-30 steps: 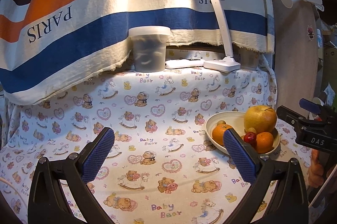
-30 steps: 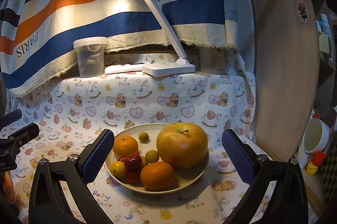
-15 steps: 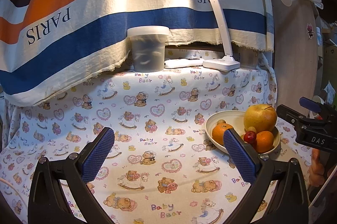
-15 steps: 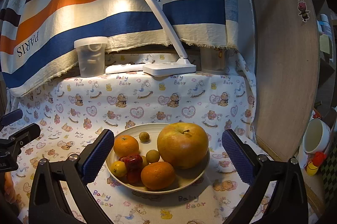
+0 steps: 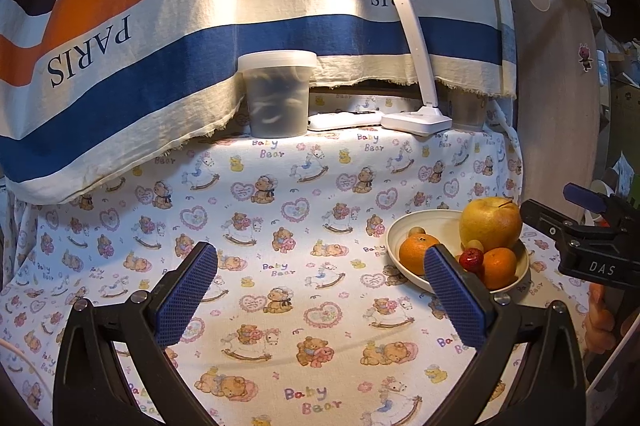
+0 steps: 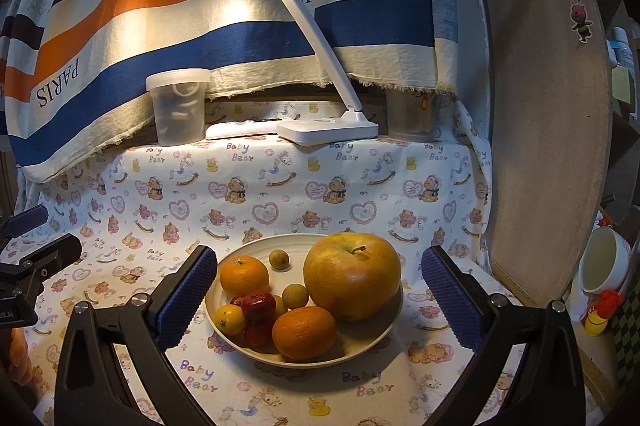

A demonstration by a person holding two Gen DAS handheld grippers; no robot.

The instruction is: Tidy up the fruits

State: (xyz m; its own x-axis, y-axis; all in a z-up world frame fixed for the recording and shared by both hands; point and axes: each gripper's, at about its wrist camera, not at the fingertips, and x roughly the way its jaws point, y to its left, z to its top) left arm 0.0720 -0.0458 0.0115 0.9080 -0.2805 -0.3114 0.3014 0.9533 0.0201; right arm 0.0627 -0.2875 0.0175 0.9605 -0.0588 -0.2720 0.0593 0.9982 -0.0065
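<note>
All the fruit sits together in the shallow cream plate: a big yellow-russet apple, two round oranges, small red fruits, a small yellow citrus and little tan-brown round fruits. Your right gripper hangs spread wide and empty, its jaws flanking the plate; your left gripper is equally wide, empty, over bare bear-print cloth. This fits fruit already gathered, or fruit waiting to be sorted out; the step can't be settled. Open cloth lies left of the plate; the upright wooden board crowds its right, the lidded tub and white desk lamp stand well back.
</note>
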